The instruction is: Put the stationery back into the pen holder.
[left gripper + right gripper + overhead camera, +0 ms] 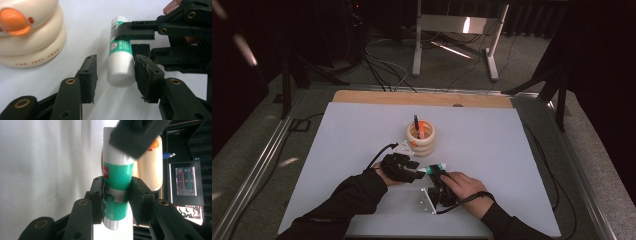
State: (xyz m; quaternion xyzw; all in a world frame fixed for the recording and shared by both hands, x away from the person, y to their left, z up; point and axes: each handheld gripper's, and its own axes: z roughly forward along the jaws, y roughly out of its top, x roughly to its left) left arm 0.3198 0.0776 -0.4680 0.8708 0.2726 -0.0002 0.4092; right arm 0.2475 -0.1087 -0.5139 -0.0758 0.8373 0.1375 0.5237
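Green-and-white glue stick (120, 57) clamped in right gripper (117, 197) jaws; left gripper (115, 80) jaws released around cap end; cream ring-shaped holder (420, 138) beyond, stowing undone.

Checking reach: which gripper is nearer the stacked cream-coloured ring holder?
Left. The left gripper sits just below the stacked cream-coloured ring holder; the right gripper lies farther down-right.

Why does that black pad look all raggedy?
In the left gripper view, the pad on the left gripper's right-hand jaw looks torn and frayed along its edge, beside the glue stick. The other pad looks smooth. Nothing is spilled.
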